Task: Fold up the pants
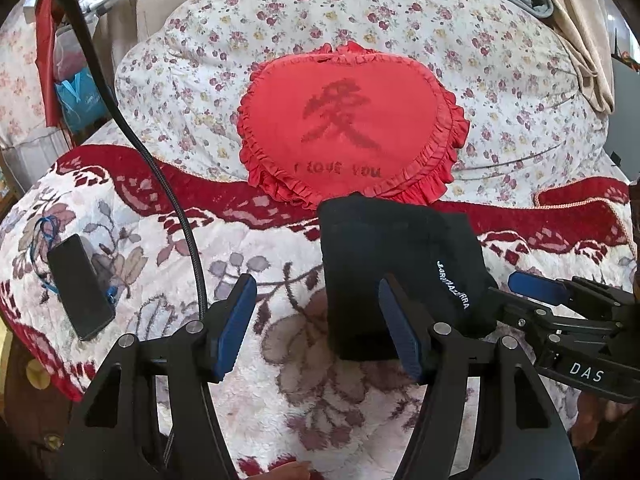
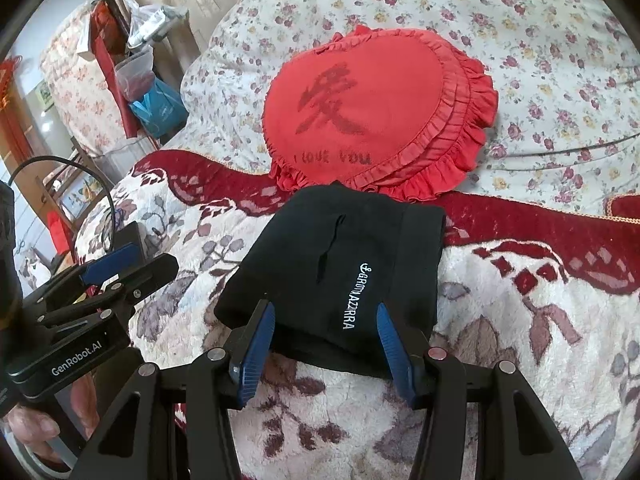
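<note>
Two grippers hover open and empty: left gripper (image 1: 318,328), right gripper (image 2: 326,344). Folded black pants (image 2: 344,276), lettered "GROMAZZRRA", lie mid-bed on the blanket (image 2: 520,320), touching a red cushion (image 2: 380,112) reading "I LOVE YOU".

The black pants (image 1: 396,276) lie folded into a compact rectangle at centre frame on the floral blanket (image 1: 280,360). The left gripper (image 1: 320,324) fills the lower frame with its jaws spread wide, holding nothing. The right gripper (image 1: 536,292) enters from the right edge. A red heart cushion (image 1: 348,128) sits above, and a phone (image 1: 80,286) lies at the left.
</note>
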